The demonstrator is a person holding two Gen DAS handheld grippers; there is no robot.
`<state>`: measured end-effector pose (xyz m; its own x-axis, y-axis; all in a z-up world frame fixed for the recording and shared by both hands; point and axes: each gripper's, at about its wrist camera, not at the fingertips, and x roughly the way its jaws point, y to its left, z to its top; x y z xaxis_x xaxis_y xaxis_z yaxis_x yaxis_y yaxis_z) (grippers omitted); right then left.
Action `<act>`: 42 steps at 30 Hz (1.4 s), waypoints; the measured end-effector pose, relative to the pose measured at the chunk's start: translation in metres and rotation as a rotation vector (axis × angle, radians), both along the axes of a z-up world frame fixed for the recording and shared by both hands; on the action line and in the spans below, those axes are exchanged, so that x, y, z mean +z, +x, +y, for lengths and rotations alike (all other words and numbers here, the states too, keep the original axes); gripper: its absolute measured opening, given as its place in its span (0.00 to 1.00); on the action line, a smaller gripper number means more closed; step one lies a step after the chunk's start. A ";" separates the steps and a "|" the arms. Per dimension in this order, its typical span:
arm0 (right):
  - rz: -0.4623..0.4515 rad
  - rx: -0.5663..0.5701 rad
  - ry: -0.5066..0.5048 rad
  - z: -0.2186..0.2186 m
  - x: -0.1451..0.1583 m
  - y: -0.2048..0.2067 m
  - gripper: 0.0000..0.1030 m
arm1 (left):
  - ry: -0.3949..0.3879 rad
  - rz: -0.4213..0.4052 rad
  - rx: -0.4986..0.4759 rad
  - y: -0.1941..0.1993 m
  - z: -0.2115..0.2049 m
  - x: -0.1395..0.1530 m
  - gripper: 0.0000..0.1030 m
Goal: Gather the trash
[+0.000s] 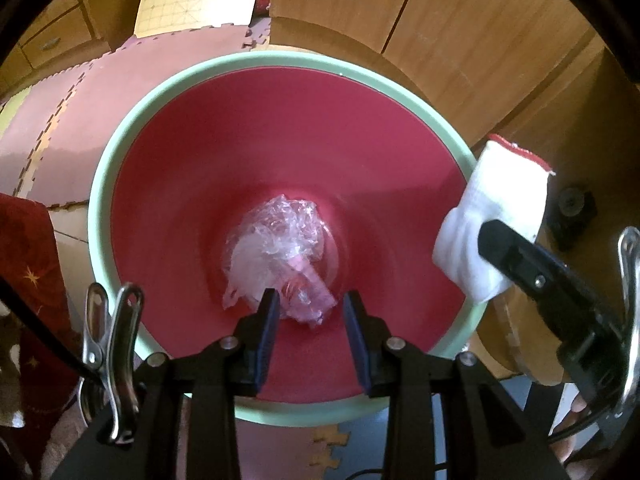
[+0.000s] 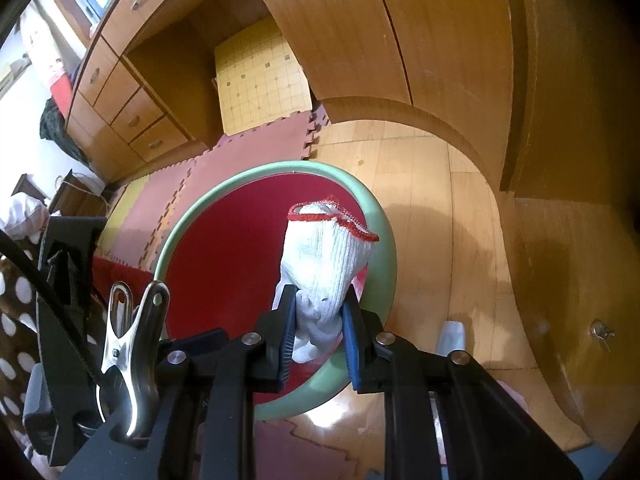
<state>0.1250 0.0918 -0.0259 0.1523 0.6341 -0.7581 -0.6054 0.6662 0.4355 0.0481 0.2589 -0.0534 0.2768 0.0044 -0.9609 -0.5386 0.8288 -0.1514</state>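
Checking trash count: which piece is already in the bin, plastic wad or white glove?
The crumpled clear plastic lies on the bin bottom; the white glove hangs clamped in the right gripper at the rim.

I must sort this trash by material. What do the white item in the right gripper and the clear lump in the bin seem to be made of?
White item: knitted fabric, probably cotton; ribbed weave, red stitched hem. Clear lump: thin glossy plastic film, probably; crinkled, see-through, shiny.

One bin (image 1: pixel 96 200), one glove (image 2: pixel 320 256), one plastic wad (image 1: pixel 276 248)
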 end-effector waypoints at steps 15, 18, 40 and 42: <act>0.042 -0.005 0.029 0.003 -0.004 0.000 0.32 | 0.016 0.014 0.020 -0.004 0.004 0.000 0.33; 0.036 -0.007 0.039 0.002 -0.002 0.000 0.36 | 0.018 0.013 0.017 -0.005 0.004 0.000 0.33; 0.013 -0.067 0.051 -0.068 0.031 -0.010 0.37 | 0.027 -0.093 -0.075 -0.020 -0.044 0.059 0.33; 0.005 -0.086 0.039 -0.079 0.034 -0.011 0.37 | 0.045 -0.110 -0.100 -0.021 -0.053 0.066 0.33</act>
<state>0.1139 0.0126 0.0082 0.2035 0.6480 -0.7339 -0.5445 0.6979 0.4652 0.0267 0.2057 0.0126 0.3815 0.0142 -0.9243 -0.4350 0.8850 -0.1659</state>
